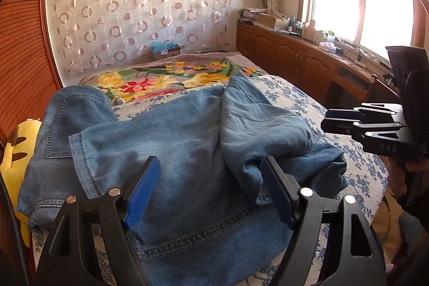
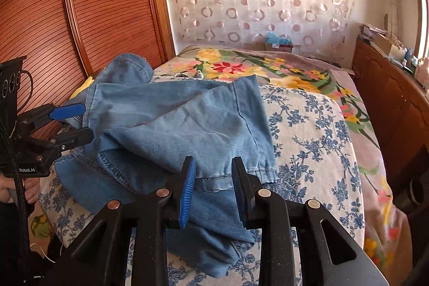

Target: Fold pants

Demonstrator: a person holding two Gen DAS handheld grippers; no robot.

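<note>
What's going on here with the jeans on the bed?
A person is folding a pair of blue denim pants on a bed with a handheld gripper in each hand. The pants lie rumpled, one leg thrown across the other, so the fold is unfinished. The left gripper hovers wide open above the denim. The right gripper is partly open, with a hem between its pads but not pinched.
</note>
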